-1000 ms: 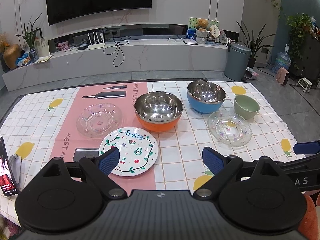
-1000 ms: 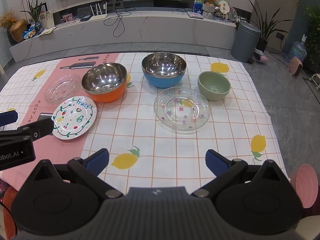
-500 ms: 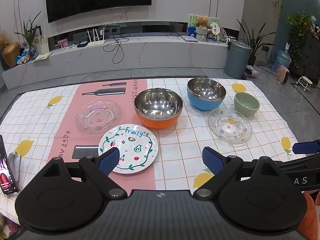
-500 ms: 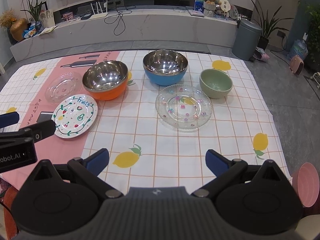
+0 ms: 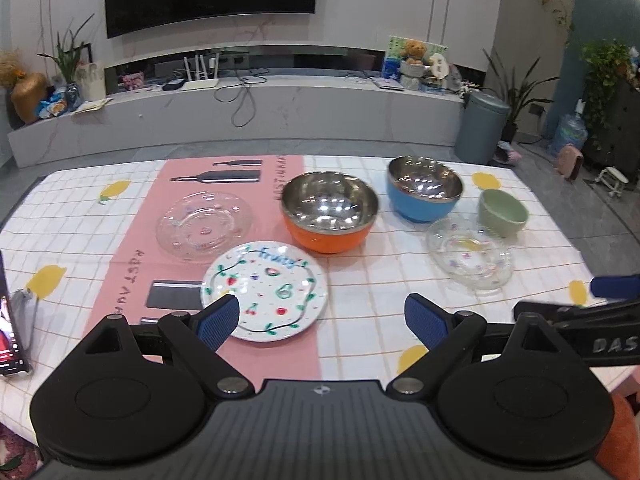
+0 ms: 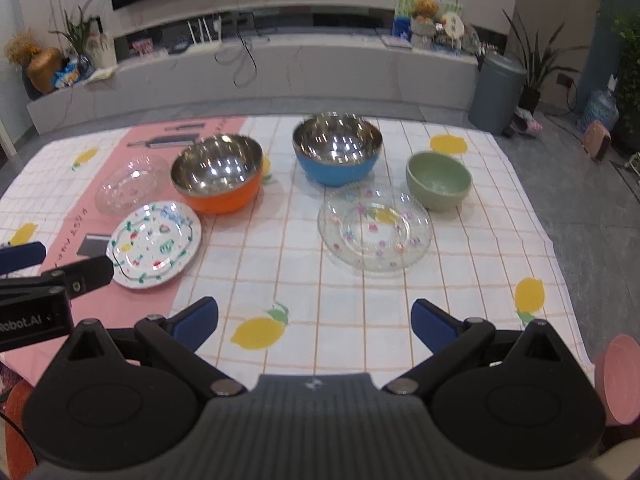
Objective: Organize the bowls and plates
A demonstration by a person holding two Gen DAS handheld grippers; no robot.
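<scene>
On the checked cloth stand an orange steel bowl, a blue steel bowl and a small green bowl. A white "Fruity" plate lies just ahead of my left gripper, which is open and empty. A clear plate lies on the pink strip. A flowered clear plate lies ahead of my right gripper, also open and empty, above the near edge. The same orange bowl, blue bowl, green bowl and Fruity plate show in the right wrist view.
A phone lies at the table's left edge. A pink round object sits off the right corner. Beyond the table are a grey floor, a low TV bench and a grey bin.
Both grippers have tilted or risen slightly, so the dishes sit a little lower in view. Nothing on the table has moved, and both grippers stay open.
</scene>
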